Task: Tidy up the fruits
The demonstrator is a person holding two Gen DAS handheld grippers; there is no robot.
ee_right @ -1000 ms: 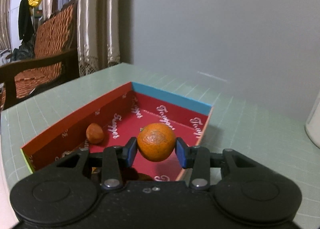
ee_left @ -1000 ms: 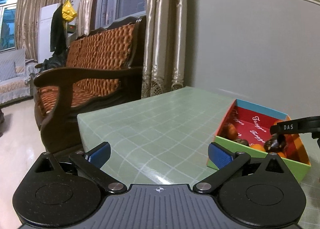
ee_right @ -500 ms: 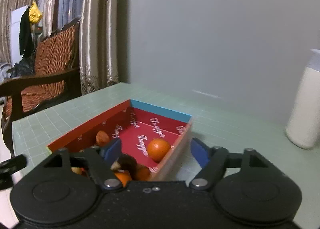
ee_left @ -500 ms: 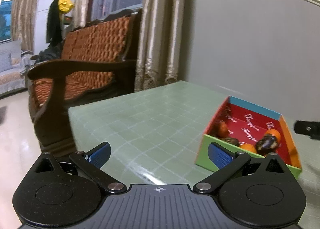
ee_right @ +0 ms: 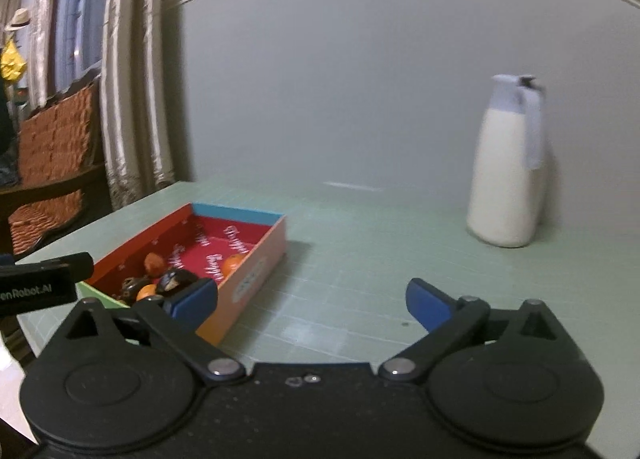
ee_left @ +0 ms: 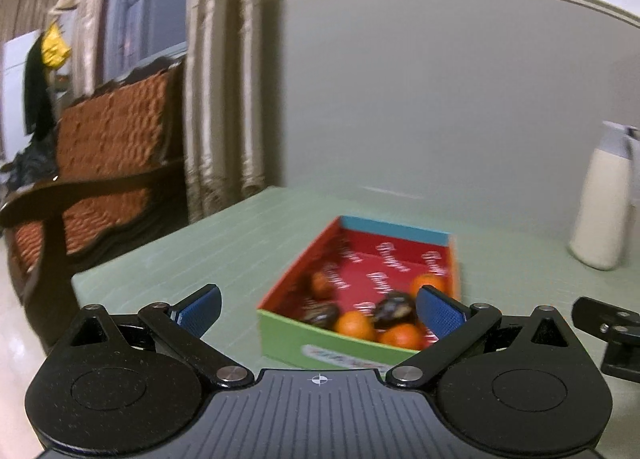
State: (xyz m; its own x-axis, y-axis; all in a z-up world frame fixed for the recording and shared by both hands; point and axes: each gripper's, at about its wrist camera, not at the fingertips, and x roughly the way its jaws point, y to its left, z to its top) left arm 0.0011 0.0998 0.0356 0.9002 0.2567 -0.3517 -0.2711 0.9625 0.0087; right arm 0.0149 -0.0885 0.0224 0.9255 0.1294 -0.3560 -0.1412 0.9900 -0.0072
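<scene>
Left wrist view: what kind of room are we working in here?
Likely a home living room: a wooden sofa with orange cushions, long curtains by a window, and a table with a green cloth.

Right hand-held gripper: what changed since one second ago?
The right hand-held gripper let go of the orange, which now lies in the box, then opened and drew back to the right. The left hand-held gripper stayed open and empty; the white jug stands as before.
</scene>
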